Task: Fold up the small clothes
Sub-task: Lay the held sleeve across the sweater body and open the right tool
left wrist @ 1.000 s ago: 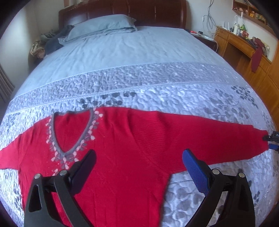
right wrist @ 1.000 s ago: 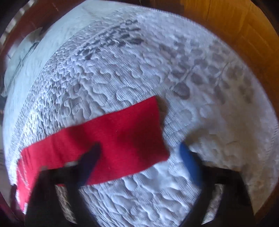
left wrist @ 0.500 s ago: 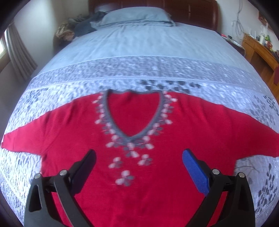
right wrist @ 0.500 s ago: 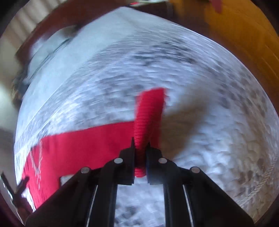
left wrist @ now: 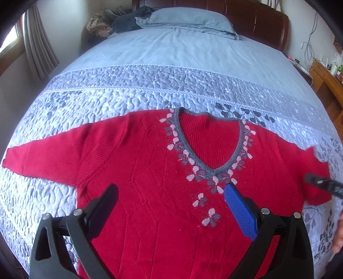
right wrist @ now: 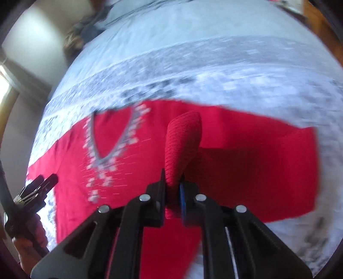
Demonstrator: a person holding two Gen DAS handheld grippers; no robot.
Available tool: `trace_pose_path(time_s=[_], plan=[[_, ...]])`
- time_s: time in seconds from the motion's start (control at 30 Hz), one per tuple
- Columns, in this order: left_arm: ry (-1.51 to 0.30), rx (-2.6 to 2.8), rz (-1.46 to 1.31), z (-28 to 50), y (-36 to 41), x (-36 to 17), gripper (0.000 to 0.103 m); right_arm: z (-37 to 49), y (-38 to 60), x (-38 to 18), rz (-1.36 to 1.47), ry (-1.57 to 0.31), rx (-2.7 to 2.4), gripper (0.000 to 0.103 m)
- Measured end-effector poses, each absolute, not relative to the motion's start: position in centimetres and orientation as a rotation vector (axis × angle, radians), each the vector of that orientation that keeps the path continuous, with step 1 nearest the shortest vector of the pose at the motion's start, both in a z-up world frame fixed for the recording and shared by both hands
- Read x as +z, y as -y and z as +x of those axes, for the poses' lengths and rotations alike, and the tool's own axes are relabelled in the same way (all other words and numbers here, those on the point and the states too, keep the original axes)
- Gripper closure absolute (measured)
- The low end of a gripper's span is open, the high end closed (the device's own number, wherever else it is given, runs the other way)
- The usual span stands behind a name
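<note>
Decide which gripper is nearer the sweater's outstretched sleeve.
Left. The left gripper hangs open over the sweater body, beside the outstretched sleeve. The right gripper is across the neckline, its opening jaws around the other cuff.

Red knitted sweater has a grey V-neck trim with pale pink-and-grey flowers; blue-grey quilted bedspread carries grey leaves.

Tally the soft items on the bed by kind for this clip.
Red sweater: 1
Blue pillow: 1
Quilted bedspread: 1
Heap of dark clothes by the headboard: 1, pieces in it cannot be told apart
Total: 4
</note>
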State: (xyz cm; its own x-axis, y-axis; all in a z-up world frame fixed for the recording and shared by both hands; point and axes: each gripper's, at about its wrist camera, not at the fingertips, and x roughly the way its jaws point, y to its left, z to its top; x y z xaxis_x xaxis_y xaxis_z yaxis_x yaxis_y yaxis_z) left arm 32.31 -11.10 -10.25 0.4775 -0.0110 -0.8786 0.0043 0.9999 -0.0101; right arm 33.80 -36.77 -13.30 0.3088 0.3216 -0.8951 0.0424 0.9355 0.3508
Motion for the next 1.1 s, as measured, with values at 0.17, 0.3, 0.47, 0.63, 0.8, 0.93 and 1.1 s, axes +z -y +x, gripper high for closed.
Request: trace_pose_path(time_s=[0.17, 0.3, 0.47, 0.63, 0.8, 0.93, 1.1], plan=[[-1.096, -0.135, -0.043, 32.4, 12.7, -10.1, 0.004, 31.0, 38.0, -12.1, 0.374, -1.18, 0.186, 0.066], [-1.148, -0.27, -0.062, 32.2, 16.8, -11.2, 0.004, 25.8, 42.3, -11.8, 0.361, -1.136, 0.104, 0.064], [-1.315, -0.413, -0.176, 32.6, 21.5, -14.8, 0.021, 19.2, 45.7, -13.1, 0.405, -1.096, 0.06, 0.064], [-1.395, -0.406, -0.238, 33.3, 24.1, -18.2, 0.03, 16.2, 46.3, -14.3, 0.457, -1.032, 0.065, 0.064], [-1.388, -0.368, -0.245, 33.9, 25.5, -19.4, 0.047, 16.1, 45.8, -13.6, 0.378, -0.988, 0.086, 0.063], [-1.351, -0.316, -0.236, 34.6, 26.1, -19.1, 0.073, 15.9, 46.9, -14.3, 0.422, -0.991, 0.081, 0.063], [-1.309, -0.311, -0.289, 34.8, 24.8, -18.0, 0.097, 15.8, 47.5, -14.8, 0.436, -0.984, 0.061, 0.063]])
